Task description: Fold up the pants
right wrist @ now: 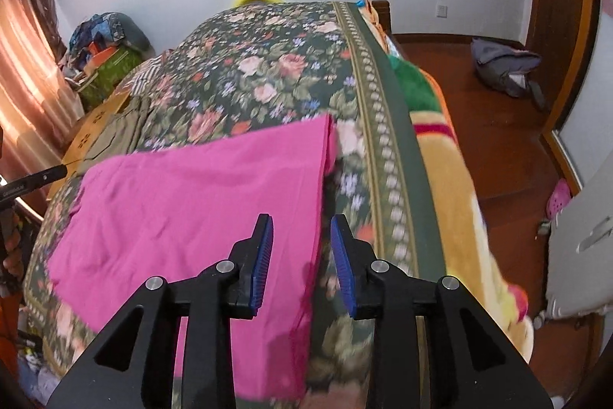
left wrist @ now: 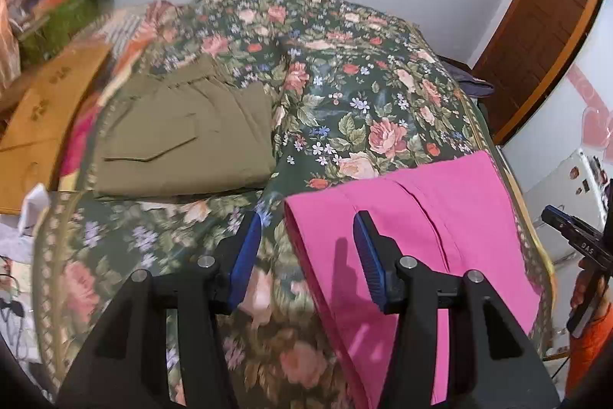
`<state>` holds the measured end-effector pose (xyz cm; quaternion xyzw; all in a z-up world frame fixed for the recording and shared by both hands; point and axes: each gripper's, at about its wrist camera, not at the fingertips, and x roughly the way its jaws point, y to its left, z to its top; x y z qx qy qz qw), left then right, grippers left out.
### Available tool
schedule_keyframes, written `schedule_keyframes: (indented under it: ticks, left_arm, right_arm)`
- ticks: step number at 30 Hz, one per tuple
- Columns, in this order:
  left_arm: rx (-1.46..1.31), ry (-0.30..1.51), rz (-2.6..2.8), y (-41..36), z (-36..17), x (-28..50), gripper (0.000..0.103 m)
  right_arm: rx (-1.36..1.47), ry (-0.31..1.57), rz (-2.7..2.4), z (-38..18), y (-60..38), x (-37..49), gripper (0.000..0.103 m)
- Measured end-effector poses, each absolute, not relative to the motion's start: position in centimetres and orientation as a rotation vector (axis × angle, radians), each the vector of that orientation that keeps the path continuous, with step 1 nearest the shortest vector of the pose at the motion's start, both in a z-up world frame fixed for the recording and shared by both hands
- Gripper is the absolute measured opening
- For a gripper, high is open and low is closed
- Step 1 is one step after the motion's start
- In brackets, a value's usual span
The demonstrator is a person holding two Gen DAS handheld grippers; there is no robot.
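Left gripper (left wrist: 306, 240), jaws apart and empty, above the left edge of the pink pants (left wrist: 413, 217). Right gripper (right wrist: 302, 248), jaws narrowly apart, empty, straddling the pants' right edge. Pants lie folded flat at the near edge of the floral bedspread (left wrist: 345, 71); folded olive pants (left wrist: 184, 133) lie near its left edge.

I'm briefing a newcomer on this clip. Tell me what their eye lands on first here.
The bright pink pants stand out first, lying folded on the near part of the flowered bedspread. Next come the olive pants, already folded, lying apart from them further back on the left. Both the left gripper and the right gripper hang open above the pink cloth's edges, gripping nothing.
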<state>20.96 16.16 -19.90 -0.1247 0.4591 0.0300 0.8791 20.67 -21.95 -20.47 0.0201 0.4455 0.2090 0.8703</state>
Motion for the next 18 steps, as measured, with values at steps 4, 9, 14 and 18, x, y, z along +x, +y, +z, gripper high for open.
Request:
schedule_keyframes:
  ticks: [4, 9, 14, 18]
  left_arm:
    - [-0.287, 1.002, 0.045, 16.8, -21.6, 23.4, 0.05]
    - [-0.36, 1.06, -0.008, 17.2, -23.7, 25.7, 0.053]
    - [-0.349, 1.086, -0.024, 16.6, -25.2, 27.0, 0.055]
    - [-0.371, 1.086, -0.042, 16.6, -25.9, 27.4, 0.055]
  right_arm:
    - [0.026, 0.93, 0.423, -20.9, -21.5, 23.4, 0.032]
    - [0.008, 0.94, 0.421, -21.8, -20.6, 26.8, 0.041]
    - [0.012, 0.98, 0.44, -23.5, -19.5, 29.9, 0.044]
    - [0.031, 1.012, 0.451, -24.9, -19.1, 31.7, 0.044]
